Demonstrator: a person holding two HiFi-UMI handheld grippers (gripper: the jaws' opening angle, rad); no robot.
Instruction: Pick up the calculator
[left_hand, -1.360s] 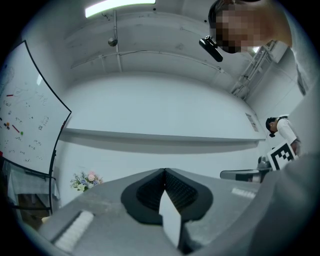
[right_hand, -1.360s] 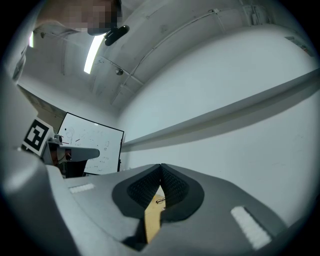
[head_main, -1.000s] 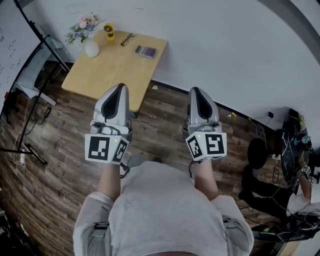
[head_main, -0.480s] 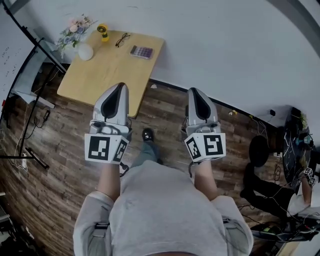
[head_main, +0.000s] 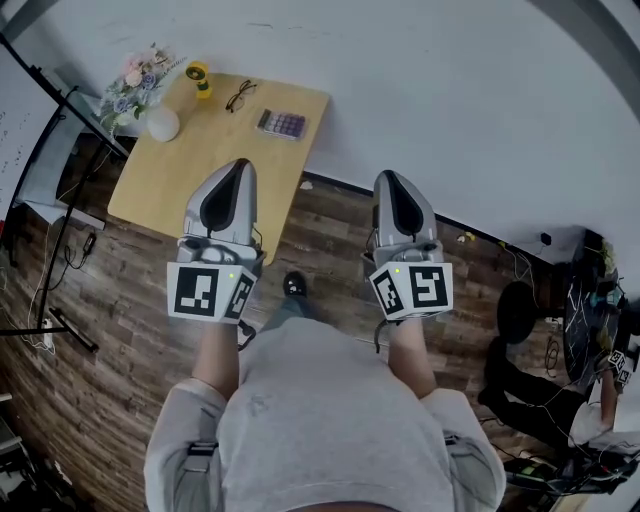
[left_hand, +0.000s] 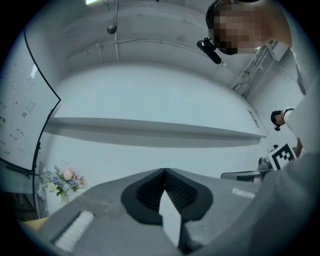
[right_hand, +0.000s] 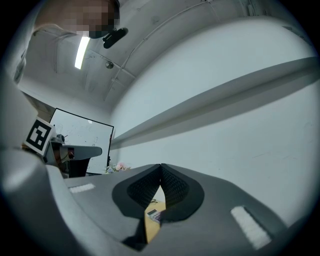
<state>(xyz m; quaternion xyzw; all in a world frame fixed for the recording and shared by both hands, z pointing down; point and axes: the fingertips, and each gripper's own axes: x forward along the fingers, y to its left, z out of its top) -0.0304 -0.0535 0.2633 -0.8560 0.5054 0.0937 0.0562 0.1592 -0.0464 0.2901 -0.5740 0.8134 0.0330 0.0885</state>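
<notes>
1. Calculator is lying flat on the wooden table, near the far right corner by the wall, at about 11 o'clock in the head view. The right gripper view is catching a sliver of it through the gap beneath its jaws.
2. The left gripper is pointing toward 12 o'clock over the table's near edge, with its jaws pressed together and nothing between them.
3. The right gripper, at the left one's 3 o'clock, is likewise closed and empty, hanging over the plank floor.
4. Both grippers are hanging well apart from the calculator, so the step in hand, as I am judging it, is closing that distance.
5. Doing this well is probably meaning opening the chosen gripper's jaws before arriving, not at the last moment.
6. The calculator is looking thin and flat, so the jaws should be coming in low and spanning its narrower width, with one pad working under an edge.
7. A pair of glasses is lying near the calculator, at its 10 o'clock, and a white ball at its 9 o'clock. Approaching from the 5 o'clock side is likely keeping clear of both.
8. The table's right edge is sitting just beside the calculator, so pushing it toward 3 o'clock is risking a fall.
</notes>
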